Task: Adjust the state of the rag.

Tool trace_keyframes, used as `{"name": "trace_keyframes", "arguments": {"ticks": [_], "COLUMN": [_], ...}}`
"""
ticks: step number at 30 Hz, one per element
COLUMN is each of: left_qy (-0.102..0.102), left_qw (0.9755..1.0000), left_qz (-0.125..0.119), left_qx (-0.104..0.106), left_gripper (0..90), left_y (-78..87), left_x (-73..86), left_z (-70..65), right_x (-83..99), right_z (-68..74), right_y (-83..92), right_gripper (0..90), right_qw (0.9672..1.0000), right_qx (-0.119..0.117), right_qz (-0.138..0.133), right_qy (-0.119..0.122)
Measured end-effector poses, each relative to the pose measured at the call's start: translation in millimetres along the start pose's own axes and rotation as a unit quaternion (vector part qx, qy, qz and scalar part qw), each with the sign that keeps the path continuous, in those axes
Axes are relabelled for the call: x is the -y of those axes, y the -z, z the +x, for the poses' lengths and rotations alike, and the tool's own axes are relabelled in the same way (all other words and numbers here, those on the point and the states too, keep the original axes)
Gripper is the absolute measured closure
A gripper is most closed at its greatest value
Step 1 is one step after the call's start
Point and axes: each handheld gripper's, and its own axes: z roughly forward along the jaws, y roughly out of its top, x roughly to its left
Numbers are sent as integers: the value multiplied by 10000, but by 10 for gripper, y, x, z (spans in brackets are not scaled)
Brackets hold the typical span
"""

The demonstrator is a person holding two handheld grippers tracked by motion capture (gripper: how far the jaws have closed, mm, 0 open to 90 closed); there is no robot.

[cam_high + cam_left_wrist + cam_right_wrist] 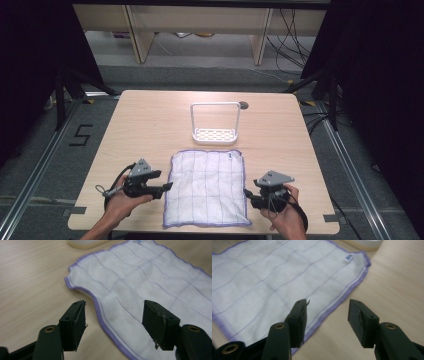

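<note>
A white cloth (207, 187) with a purple hem and thin purple grid lines lies flat on the near half of the wooden table (150, 125). My left gripper (166, 186) sits at its left edge, jaws open above the cloth's hem (100, 312), nothing held. My right gripper (248, 196) is at the cloth's right edge, also open, with the hem (337, 307) below the gap between its fingers. A small blue label (347, 258) marks the cloth's far right corner.
A white rack with a tall wire handle and a perforated base (215, 134) stands just beyond the cloth, mid-table. A round grommet hole (243, 105) is behind it. Black stands and cables surround the table.
</note>
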Motion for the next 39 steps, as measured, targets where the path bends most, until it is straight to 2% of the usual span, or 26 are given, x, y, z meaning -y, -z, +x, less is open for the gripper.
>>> {"name": "trace_keyframes", "arguments": {"ticks": [1, 2, 4, 6, 8, 9, 10, 12, 13, 15, 17, 18, 20, 24, 27, 28, 32, 33, 35, 36, 39], "left_qy": [160, 303, 274, 374, 444, 378, 348, 245, 235, 273, 215, 224, 185, 159, 92, 15, -216, -208, -248, -334, -417], "left_qw": [9998, 9995, 9995, 9989, 9986, 9989, 9989, 9988, 9984, 9984, 9980, 9979, 9982, 9980, 9980, 9977, 9968, 9969, 9973, 9966, 9966], "left_qz": [-90, -118, 4, -30, 11, 125, 176, 259, 377, 376, 515, 548, 546, 548, 596, 627, 711, 703, 631, 712, 684], "left_qx": [-61, -22, -166, -267, -272, -259, -256, -335, -343, -327, -282, -261, -188, -264, -213, -252, -291, -280, -283, -227, -207], "left_gripper": [346, 349, 358, 364, 370, 369, 368, 372, 372, 379, 385, 389, 387, 397, 418, 421, 452, 465, 507, 525, 586], "left_y": [-51, -84, -175, -274, -351, -393, -437, -528, -566, -649, -712, -740, -788, -839, -866, -875, -908, -917, -936, -930, -945], "left_x": [-60, -100, -212, -300, -367, -397, -419, -443, -453, -452, -454, -452, -444, -437, -434, -431, -426, -428, -425, -434, -438], "left_z": [66, 111, 254, 349, 412, 440, 453, 473, 477, 490, 502, 503, 512, 521, 513, 511, 500, 498, 486, 484, 467], "right_x": [-48, -107, -190, -303, -400, -454, -507, -594, -634, -706, -767, -784, -808, -823, -809, -804, -772, -763, -769, -769, -763], "right_z": [-63, -132, -233, -365, -438, -485, -516, -586, -614, -669, -730, -740, -771, -800, -796, -780, -776, -757, -754, -750, -740], "right_y": [-43, -98, -180, -297, -381, -428, -472, -573, -613, -683, -771, -803, -908, -1082, -1167, -1183, -1243, -1260, -1253, -1252, -1257], "right_gripper": [491, 491, 490, 491, 491, 493, 497, 498, 504, 520, 524, 525, 531, 547, 553, 553, 564, 569, 608, 630, 694], "right_qw": [10000, 9999, 9999, 9998, 9997, 9995, 9996, 9995, 9994, 9994, 9994, 9994, 9992, 9987, 9981, 9980, 9976, 9979, 9976, 9977, 9980], "right_qx": [71, 97, 122, 192, 210, 296, 266, 312, 342, 336, 345, 311, 339, 330, 319, 313, 330, 321, 312, 295, 221], "right_qz": [-32, -47, -8, -88, -39, -52, 2, 14, 13, 86, 66, 116, 216, 397, 520, 548, 603, 567, 613, 616, 600], "right_qy": [21, -6, -58, -4, -85, -45, -120, 15, -7, -42, -70, -117, -64, -50, 6, -61, 76, -11, 7, 1, -21]}}
